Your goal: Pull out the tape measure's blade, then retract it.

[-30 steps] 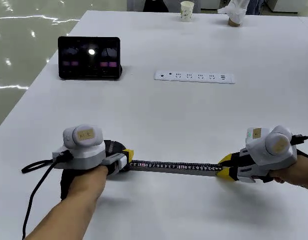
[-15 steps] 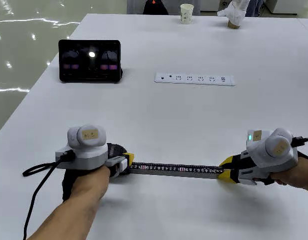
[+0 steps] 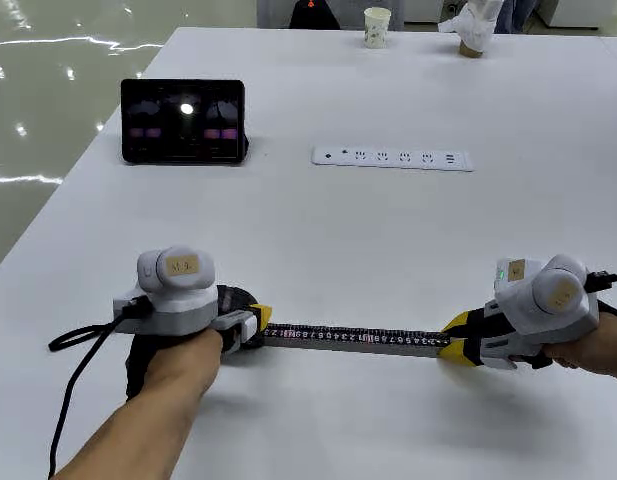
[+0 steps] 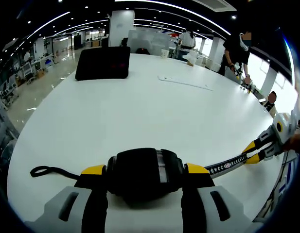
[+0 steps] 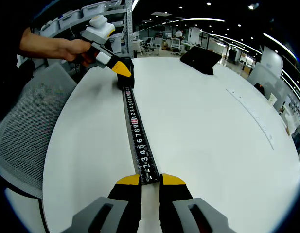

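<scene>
1. Left tongs (image 3: 253, 322) clamp the black tape measure case (image 4: 140, 170), lower left of the head view.
2. Right tongs (image 5: 150, 180) pinch the tip of the blade (image 5: 137, 136), lower right.
3. It stretches along the tabletop (image 3: 388, 240) between them.

One bench (image 3: 338, 230) carries one tape measure (image 3: 353, 337), one tablet (image 3: 184, 120), one power strip (image 3: 392, 158) and one paper cup (image 3: 376, 27). Two tools are present: one left tool (image 3: 250, 325) and one right tool (image 3: 456, 338).
</scene>
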Tool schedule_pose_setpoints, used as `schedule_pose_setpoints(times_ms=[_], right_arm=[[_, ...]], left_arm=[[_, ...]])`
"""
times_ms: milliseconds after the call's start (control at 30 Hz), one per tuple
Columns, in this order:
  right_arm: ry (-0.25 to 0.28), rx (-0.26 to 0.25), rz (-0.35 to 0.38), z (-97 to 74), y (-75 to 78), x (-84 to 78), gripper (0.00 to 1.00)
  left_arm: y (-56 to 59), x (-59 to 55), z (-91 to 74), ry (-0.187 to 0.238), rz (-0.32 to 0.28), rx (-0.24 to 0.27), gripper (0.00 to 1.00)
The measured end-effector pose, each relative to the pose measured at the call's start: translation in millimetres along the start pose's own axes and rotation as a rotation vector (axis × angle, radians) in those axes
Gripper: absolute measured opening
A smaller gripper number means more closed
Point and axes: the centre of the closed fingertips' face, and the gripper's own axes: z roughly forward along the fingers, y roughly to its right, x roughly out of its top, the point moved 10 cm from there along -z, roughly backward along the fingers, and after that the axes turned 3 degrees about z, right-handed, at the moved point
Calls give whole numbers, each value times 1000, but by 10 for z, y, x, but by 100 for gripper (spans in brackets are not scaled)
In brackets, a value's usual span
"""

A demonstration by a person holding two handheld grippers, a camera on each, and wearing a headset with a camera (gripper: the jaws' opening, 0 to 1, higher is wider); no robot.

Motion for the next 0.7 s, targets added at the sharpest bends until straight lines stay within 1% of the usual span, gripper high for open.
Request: schedule_pose_setpoints(times_ms=[267, 533, 700], right_arm=[[-10, 0, -6, 6, 10, 3, 9], [-5, 6, -14, 37, -17, 61, 9], [-4, 5, -13, 55, -19, 66, 10]], left_arm=[[12, -9, -17, -1, -6, -6, 56], [21, -4, -41, -7, -10, -12, 56], [20, -6, -47, -7, -12, -16, 56]])
